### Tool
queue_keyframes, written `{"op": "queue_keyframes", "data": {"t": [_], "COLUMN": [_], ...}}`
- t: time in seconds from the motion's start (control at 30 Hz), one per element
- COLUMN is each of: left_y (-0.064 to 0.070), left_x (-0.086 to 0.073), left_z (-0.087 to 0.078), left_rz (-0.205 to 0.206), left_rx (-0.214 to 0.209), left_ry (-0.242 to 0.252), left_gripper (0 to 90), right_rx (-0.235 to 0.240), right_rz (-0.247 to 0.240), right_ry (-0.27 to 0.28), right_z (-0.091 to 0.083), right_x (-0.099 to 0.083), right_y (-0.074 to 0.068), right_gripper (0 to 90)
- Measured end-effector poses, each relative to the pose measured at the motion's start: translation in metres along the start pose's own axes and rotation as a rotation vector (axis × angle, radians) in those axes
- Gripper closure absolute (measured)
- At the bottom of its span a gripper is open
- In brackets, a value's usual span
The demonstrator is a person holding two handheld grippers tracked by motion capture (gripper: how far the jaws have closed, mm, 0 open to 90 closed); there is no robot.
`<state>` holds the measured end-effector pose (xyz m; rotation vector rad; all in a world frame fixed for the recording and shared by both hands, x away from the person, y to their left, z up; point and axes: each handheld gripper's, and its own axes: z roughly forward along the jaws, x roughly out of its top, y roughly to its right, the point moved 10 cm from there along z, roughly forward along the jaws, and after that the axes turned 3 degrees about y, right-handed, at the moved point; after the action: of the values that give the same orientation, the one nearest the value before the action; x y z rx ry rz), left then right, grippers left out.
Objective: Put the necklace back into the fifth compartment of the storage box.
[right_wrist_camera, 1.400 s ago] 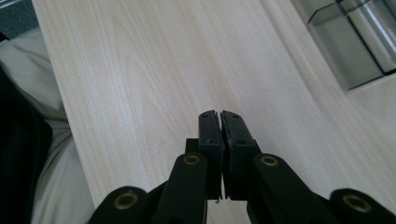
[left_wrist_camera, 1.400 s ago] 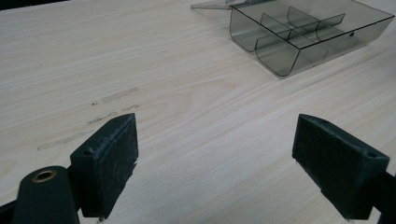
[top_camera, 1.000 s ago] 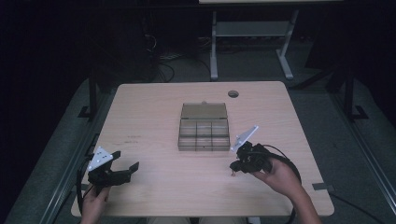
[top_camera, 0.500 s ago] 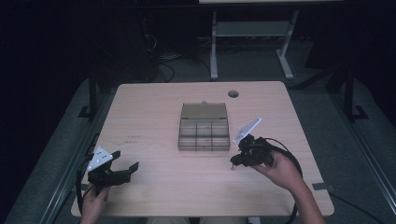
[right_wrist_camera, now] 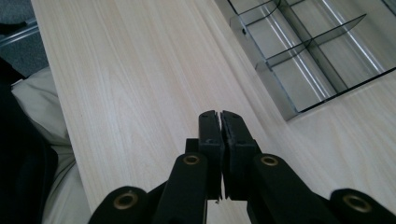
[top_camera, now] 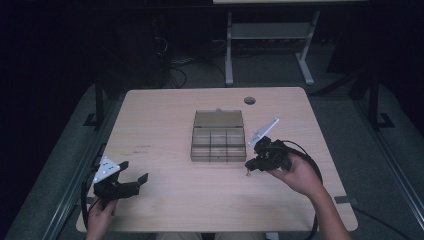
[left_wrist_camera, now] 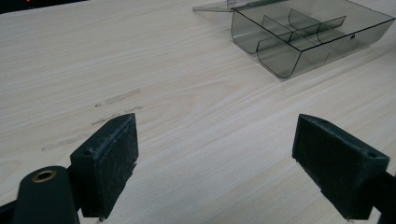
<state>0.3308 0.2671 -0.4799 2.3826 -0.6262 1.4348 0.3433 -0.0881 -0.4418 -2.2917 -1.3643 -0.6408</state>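
The right gripper (top_camera: 248, 167), fingers pressed together on something tiny, nears the light, brittle organizer box (top_camera: 218, 136); left gripper (top_camera: 136, 181) gapes idle.

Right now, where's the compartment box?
High view: the clear compartment box sits mid-table, lid open, just left of the right gripper and well ahead-right of the left gripper.

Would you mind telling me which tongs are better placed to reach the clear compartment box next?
Probably the right tongs: they hover just off the box's near right corner, jaws closed. The left tongs, wide open, sit near the table's front left corner.
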Motion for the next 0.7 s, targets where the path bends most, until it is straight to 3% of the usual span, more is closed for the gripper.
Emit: {"op": "queue_keyframes", "data": {"t": [0.7], "left_y": [0.000], "left_x": [0.000], "left_z": [-0.001], "left_rz": [0.005], "left_rx": [0.000], "left_ry": [-0.001], "left_gripper": [14.1], "right_rx": [-0.009], "right_rz": [0.007], "right_ry": [0.003], "right_z": [-0.001], "right_x": [0.029], "right_y": [0.019], "right_gripper": [87.5]}}
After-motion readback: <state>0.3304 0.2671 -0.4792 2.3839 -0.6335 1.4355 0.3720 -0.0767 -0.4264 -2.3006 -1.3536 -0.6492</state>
